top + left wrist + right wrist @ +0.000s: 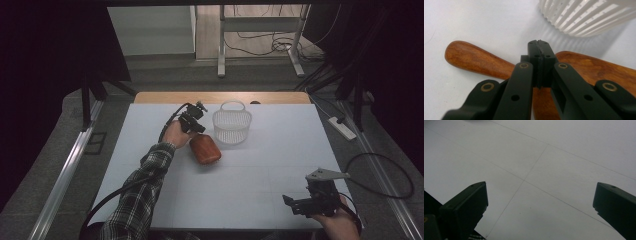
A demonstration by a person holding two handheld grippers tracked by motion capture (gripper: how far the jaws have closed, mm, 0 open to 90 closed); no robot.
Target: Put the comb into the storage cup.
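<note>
Resting shut above the wooden paddle point(205, 148) beside the basket point(232, 126), left tool point(196, 129); right tool point(295, 204) gapes near the table point(270, 165) edge.

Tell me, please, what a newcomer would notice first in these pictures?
The reddish wooden paddle lying mid-table, with the left tongs shut above the point where its handle meets the blade. Just beyond it stands a white ribbed basket. The right tongs hang open over bare table at the near right corner.
</note>
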